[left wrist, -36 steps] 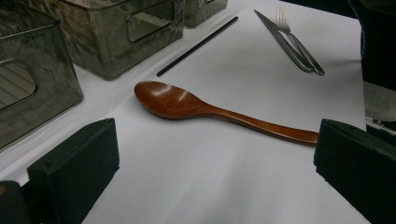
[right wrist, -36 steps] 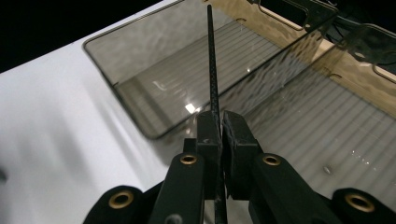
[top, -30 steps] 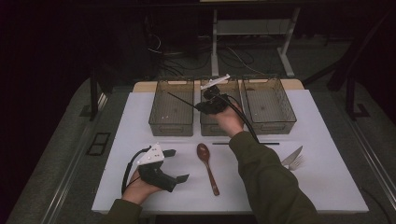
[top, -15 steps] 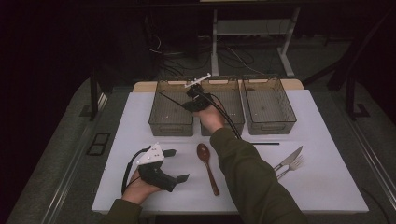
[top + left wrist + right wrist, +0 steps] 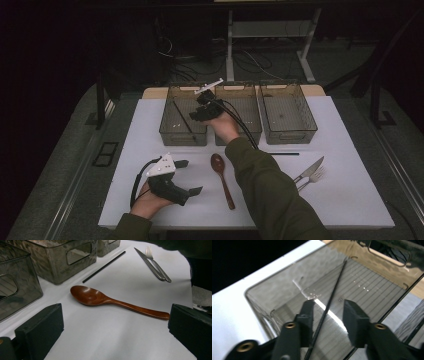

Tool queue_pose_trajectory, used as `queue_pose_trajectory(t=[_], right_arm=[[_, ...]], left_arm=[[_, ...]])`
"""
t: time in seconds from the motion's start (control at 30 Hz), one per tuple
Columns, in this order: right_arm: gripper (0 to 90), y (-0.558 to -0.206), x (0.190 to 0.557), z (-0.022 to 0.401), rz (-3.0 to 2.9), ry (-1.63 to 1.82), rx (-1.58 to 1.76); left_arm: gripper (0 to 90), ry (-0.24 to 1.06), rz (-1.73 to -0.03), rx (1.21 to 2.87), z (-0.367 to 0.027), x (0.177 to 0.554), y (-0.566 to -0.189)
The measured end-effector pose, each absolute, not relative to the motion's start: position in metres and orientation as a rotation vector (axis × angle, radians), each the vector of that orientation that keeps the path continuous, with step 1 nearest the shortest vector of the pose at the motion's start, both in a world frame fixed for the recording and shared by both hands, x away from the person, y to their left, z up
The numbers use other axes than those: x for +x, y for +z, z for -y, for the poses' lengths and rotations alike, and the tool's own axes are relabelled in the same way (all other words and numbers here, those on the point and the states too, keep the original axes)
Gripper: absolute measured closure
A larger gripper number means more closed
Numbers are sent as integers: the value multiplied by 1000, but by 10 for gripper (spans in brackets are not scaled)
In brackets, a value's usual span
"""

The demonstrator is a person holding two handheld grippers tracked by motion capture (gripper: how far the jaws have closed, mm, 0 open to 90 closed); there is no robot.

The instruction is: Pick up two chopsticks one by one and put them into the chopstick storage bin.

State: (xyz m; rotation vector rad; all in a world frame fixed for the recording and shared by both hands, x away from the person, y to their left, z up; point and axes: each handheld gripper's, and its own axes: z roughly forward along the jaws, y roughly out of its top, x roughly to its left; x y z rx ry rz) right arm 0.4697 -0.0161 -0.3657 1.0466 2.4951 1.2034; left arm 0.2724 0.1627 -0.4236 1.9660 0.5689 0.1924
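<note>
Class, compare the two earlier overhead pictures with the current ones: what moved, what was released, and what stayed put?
The right gripper swung left from the middle bin to above the left bin. Its jaws now stand open, with a black chopstick lying loose in that bin between them, apparently just let go. The left gripper, wooden spoon, knife and fork stayed put.

Glossy wooden spoon (image 5: 110, 301), seemingly lacquered.
</note>
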Motion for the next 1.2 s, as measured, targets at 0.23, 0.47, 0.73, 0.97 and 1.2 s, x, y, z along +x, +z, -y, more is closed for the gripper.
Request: queue_pose_trajectory(t=[0.23,0.47,0.73,0.97,1.2], right_arm=[[429,-359,458,33,-2516,1280,970],[364,-358,437,63,-2530,1378,873],[363,-352,411,101,-2502,1472,811],[415,-354,388,140,-2494,1481,723],[457,-363,368,180,-2527,1420,709]], left_arm=[[0,195,-565,1974,-164,272,-423],[0,198,-573,1974,-164,272,-424],[0,197,-578,1976,-164,271,-425],[0,204,-584,1980,-165,271,-425],[0,205,-591,1984,-164,271,-426]])
